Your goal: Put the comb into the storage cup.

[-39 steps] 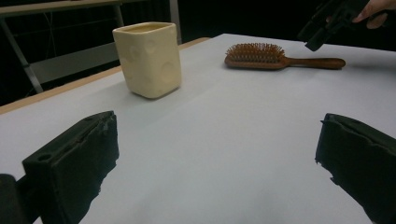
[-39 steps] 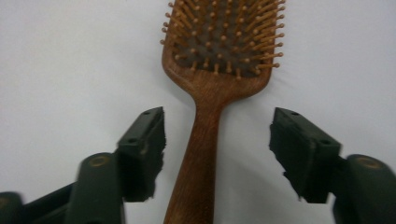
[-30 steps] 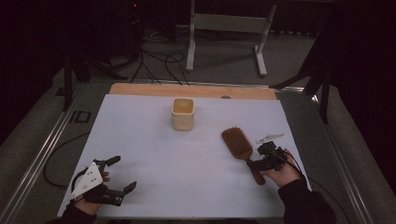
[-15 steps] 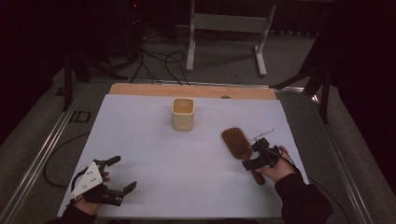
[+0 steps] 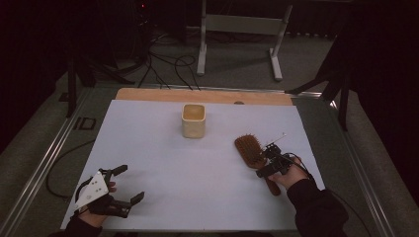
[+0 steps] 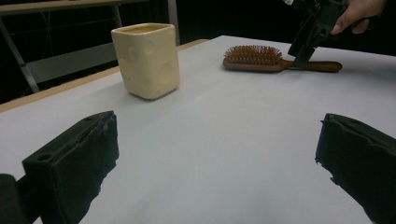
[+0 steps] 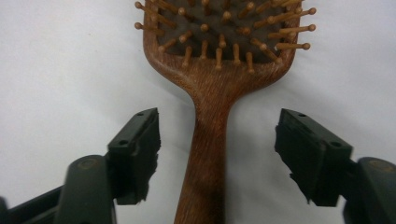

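Hairbrush (image 7: 212, 93) lies bristles-up on the white bench (image 5: 197, 168), its wooden handle running straight between the jaws of the right gripper (image 7: 217, 158). Those jaws have just been closing, yet a gap shows on each side of the handle. Left gripper (image 6: 215, 158) has its jaws wide apart, with a cream cup (image 6: 146, 60) beyond them.

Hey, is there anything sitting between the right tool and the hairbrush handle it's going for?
Nothing visible. The right tool straddles the handle of the hairbrush, which lies bristles-up on the white table cover. Its jaws have just been closing, with bare gaps left on both sides of the handle.
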The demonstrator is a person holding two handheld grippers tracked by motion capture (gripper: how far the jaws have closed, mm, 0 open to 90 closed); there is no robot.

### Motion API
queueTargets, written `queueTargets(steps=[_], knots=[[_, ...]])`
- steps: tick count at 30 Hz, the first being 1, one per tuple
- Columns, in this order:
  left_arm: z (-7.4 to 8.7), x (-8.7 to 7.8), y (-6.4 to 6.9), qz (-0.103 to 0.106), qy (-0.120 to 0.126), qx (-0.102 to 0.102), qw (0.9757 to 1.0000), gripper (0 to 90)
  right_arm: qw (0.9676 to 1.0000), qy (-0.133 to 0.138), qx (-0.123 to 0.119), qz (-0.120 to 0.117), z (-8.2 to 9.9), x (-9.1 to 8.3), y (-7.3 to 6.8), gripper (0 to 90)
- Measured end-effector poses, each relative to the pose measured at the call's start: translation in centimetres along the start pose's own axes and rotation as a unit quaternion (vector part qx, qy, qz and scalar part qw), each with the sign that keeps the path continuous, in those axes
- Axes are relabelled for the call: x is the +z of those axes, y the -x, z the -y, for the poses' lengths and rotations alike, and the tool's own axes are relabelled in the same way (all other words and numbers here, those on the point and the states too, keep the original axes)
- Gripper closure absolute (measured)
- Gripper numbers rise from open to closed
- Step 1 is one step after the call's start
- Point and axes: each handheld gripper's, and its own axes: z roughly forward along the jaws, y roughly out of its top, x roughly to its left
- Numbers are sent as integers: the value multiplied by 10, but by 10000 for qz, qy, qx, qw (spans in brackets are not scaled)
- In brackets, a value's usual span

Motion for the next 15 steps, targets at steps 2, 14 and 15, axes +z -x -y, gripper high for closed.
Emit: queueTargets(steps=[2,14,15], knots=[[0,0,0,3,17,-26,10000,0,10000,-91,1,-12,-2,2,0,363],[0,-1,-1,14,41,-44,10000,1,9983,-551,-23,-191,-11,11,2,586],[0,-1,-1,16,42,-45,10000,1,9983,-551,-23,-191,-11,11,2,586]])
